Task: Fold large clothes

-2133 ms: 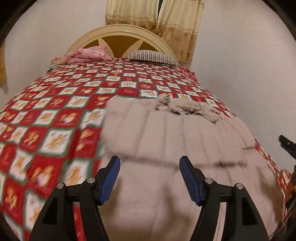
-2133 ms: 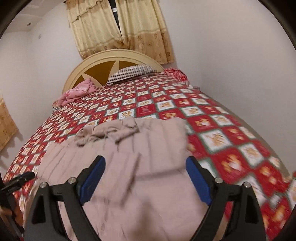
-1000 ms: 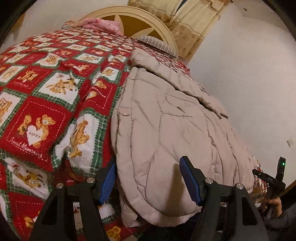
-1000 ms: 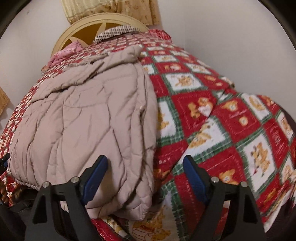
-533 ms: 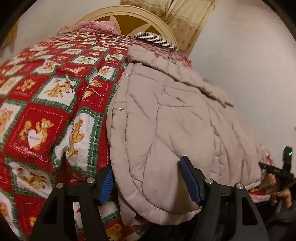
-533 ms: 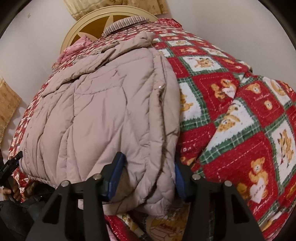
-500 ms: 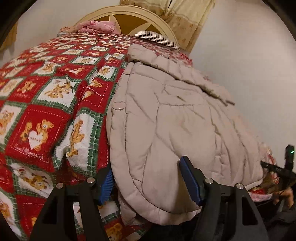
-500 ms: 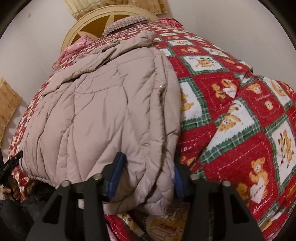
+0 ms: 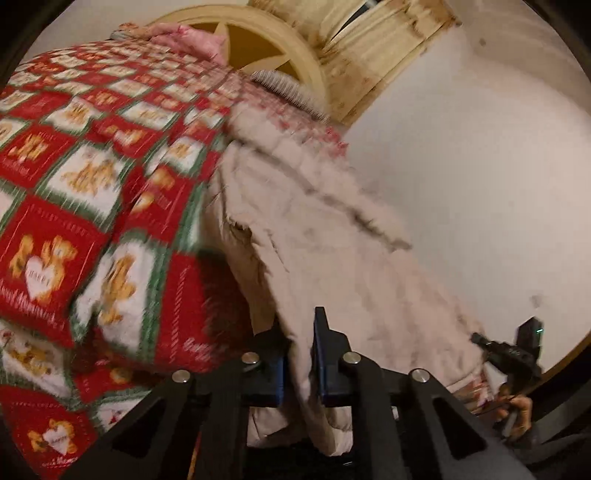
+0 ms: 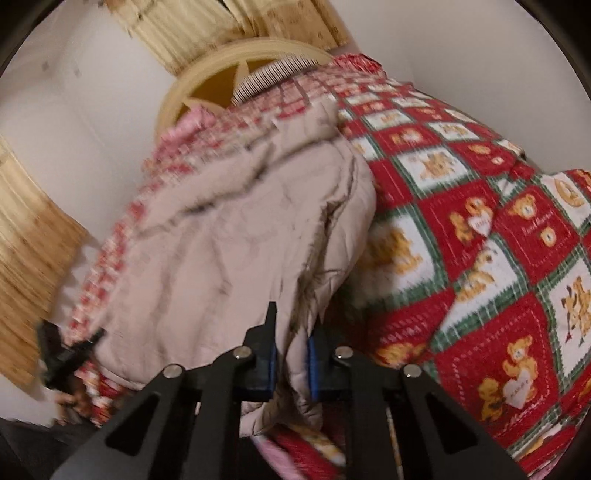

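Nearest in the left wrist view, the left gripper has its blue pads pinched tight on the hem of the beige quilted coat, with only a thin fold of cloth between them. In the right wrist view the right gripper shows the same picture — jaws narrow and closing, a fold of the coat's hem pressed between the pads. Each gripper has one bottom corner of the coat, at the foot edge of the bed; below the pads a short length of hem hangs loose.

Just beyond the grippers the coat rises off the red, green and white teddy-bear blanket and its near part hangs in the air, slack between the two grips. Both views are smeared by motion, so the quilting lines are hard to follow, and the collar end seems to lie on the blanket toward the head of the bed.

At the edge of each view the opposite gripper shows as a small dark shape, with a bit of the person's hand under it.

Farther on, at the head edge of the bed, lie a striped pillow and a pink bundle of cloth against the cream arched headboard. Behind that hang yellow curtains on a plain white wall.
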Demonstrator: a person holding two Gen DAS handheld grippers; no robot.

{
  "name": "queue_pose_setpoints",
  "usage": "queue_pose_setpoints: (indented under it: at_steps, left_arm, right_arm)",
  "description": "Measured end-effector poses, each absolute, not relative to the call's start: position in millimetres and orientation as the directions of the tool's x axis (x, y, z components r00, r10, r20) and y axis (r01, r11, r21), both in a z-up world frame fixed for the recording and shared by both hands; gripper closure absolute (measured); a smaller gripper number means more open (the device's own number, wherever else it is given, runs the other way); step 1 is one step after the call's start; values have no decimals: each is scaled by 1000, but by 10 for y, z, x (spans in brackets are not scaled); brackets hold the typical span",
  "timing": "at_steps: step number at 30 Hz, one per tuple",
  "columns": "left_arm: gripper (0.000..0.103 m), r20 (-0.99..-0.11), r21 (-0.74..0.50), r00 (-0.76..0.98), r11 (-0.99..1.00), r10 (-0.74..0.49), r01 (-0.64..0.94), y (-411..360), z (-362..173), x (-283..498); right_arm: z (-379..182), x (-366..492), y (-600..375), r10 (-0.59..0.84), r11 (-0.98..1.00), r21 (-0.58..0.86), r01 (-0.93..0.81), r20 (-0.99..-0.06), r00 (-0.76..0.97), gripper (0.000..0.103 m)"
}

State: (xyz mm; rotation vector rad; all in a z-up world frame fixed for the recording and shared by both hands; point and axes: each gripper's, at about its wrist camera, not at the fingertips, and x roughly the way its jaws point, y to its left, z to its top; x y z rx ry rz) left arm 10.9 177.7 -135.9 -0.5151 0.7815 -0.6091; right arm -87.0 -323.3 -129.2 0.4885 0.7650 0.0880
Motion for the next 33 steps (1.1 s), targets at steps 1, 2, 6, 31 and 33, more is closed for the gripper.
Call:
queue_pose_setpoints:
  at_steps: [1,2,6,31,33]
  left_arm:
    - [92,-461,-634,567,700,-683,329,1773,-1257,103]
    - [93,-443,-634,574,693,-688,342,1768,-1186,92]
    - [93,-373,-656,568,642,-733,398,1730,-920,23]
    - [93,-340,-750,628,604,-700,268,1687,49,1627]
    - [93,-374,-756,637,620,-674,212,1633,-11,2038]
  right_arm:
    - [-1220,-879,-3232,269,873,480,85,-619,738,87]
    - [-1153,-878,-3237,287,860,505,72,-596,750,87]
    - [-986,-891,-3280,343,804,593,43,-521,781,87]
    - [139,130,-3774,337,690,722,-39,-273,901,87]
    - [143,476,-3844,328,679,733,-20,-279,902,87]
